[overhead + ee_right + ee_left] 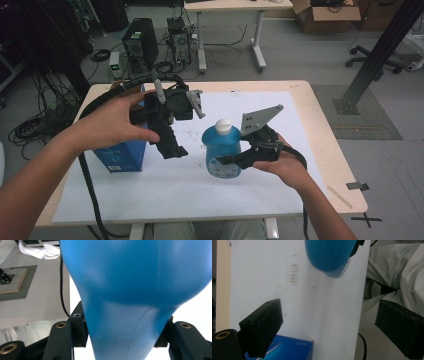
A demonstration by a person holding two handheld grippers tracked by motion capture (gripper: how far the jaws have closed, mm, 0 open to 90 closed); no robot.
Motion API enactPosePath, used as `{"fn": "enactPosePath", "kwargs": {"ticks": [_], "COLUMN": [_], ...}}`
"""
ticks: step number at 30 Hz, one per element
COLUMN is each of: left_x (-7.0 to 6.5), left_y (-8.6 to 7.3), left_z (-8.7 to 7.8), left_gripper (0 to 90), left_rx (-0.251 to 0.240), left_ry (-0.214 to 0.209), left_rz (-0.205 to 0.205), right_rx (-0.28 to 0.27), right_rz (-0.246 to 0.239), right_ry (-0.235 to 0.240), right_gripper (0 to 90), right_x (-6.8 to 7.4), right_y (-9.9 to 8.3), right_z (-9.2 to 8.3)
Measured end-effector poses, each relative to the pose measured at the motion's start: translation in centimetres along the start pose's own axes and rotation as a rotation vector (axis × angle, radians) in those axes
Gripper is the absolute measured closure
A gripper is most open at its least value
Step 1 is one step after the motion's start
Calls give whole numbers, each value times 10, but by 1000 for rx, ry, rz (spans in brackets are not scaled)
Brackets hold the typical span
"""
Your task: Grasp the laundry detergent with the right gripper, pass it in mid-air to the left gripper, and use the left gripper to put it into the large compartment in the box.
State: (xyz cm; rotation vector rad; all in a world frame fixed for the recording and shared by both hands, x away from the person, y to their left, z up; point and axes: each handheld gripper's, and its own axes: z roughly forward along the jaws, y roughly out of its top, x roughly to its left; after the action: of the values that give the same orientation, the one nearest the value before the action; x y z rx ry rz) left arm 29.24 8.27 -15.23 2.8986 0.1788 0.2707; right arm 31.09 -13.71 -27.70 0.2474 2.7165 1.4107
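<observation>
A blue bottle (222, 150) with a white cap (223, 125) stands upright just above the white mat (175, 192), near the table's middle. My right gripper (227, 162) comes in from the right and is shut on its lower body. In the right gripper view the bottle (135, 290) is pinched between both black jaws. My left gripper (172, 150) hovers to the bottle's left, over a blue box (125, 156), with its jaws pointing down. In the left gripper view its jaws (329, 327) stand wide apart with nothing between them. Beyond them are the bottle (329, 257) and the box (289, 350).
The wooden table (327, 145) ends close to the mat's right side. Cables trail off the left edge. On the floor behind stand a computer tower (140, 42), a desk (230, 30), an office chair (375, 60) and a slanted black post (380, 55).
</observation>
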Motion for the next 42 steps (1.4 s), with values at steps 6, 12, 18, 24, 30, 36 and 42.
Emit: {"fn": "enactPosePath", "kwargs": {"ticks": [6, 12, 18, 24, 30, 36, 42], "left_x": [-2, -3, -2, -2, 0, 2, 2], "left_y": [3, 4, 5, 7, 8, 10, 11], "left_z": [3, 5, 11, 16, 21, 27, 31], "left_gripper": [78, 78, 78, 77, 78, 78, 80], "left_rx": [4, 2, 4, 7, 7, 3, 3], "left_ry": [-13, -21, -26, -34, -42, -50, -53], "left_rz": [10, 16, 17, 21, 20, 18, 20], "right_rx": [8, 12, 6, 13, 11, 12, 16], "right_rz": [-29, -46, -65, -87, -92, -86, -92], "right_ry": [31, 56, 69, 74, 79, 79, 80], "right_gripper": [444, 444, 445, 445, 445, 445, 445], "right_x": [3, 5, 6, 9, 10, 9, 10], "right_y": [10, 15, 21, 27, 29, 31, 31], "right_z": [21, 35, 43, 50, 54, 55, 56]}}
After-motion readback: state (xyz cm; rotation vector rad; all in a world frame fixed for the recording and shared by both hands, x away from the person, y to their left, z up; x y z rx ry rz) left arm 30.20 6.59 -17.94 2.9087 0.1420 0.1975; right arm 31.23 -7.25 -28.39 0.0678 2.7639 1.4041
